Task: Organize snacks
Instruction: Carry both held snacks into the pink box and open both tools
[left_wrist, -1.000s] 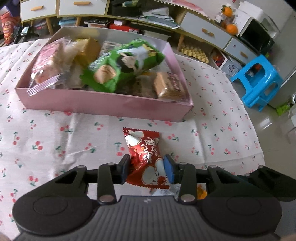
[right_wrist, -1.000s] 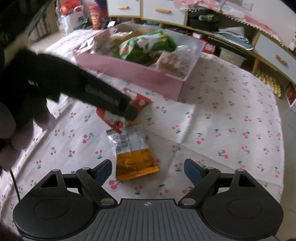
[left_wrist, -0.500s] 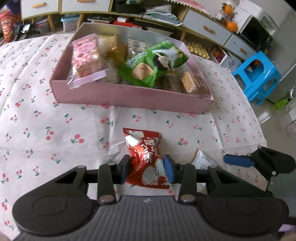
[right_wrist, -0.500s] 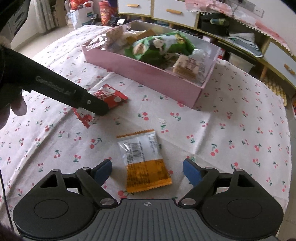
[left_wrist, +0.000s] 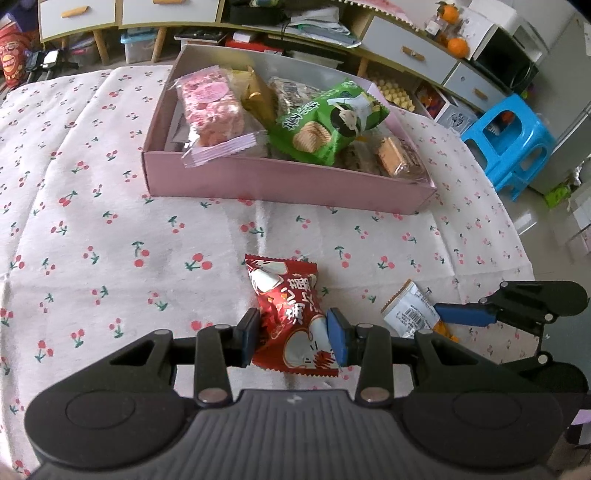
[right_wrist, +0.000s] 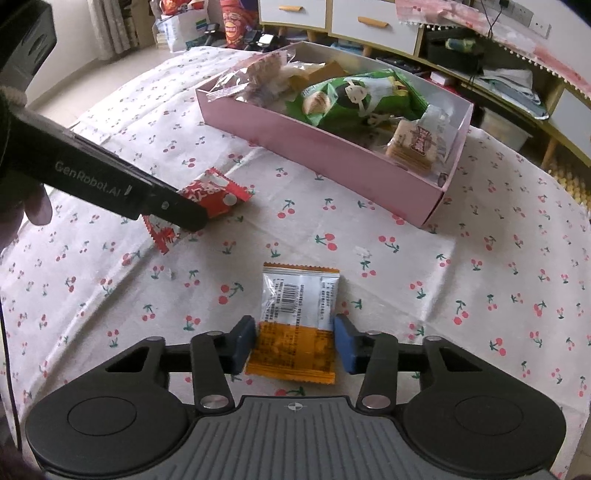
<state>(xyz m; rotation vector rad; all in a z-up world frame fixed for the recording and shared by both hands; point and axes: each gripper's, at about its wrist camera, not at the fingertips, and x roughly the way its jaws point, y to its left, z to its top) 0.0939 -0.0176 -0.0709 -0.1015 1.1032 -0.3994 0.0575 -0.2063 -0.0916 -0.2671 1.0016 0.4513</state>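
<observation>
My left gripper (left_wrist: 291, 330) is shut on a red snack packet (left_wrist: 291, 317), holding it just above the cherry-print cloth; the right wrist view shows it at the left (right_wrist: 173, 210), with the red packet (right_wrist: 207, 195) in its fingers. An orange and white packet (right_wrist: 295, 314) lies flat on the cloth between the fingers of my right gripper (right_wrist: 295, 343). Its jaws are closing, the pads stand at the packet's two edges, and the wrapper is not squeezed. The pink box (left_wrist: 280, 181) of snacks stands beyond both grippers.
The box (right_wrist: 332, 151) holds a green bag (left_wrist: 328, 122), a pink packet (left_wrist: 210, 107), wafers (left_wrist: 397, 158) and more. The table edge drops off at the right, with a blue stool (left_wrist: 513, 136) on the floor. Low cabinets stand behind the table.
The right jaws have drawn in from wide to the orange packet's edges. The left gripper has carried the red packet left, away from it. The right gripper has come into the left view.
</observation>
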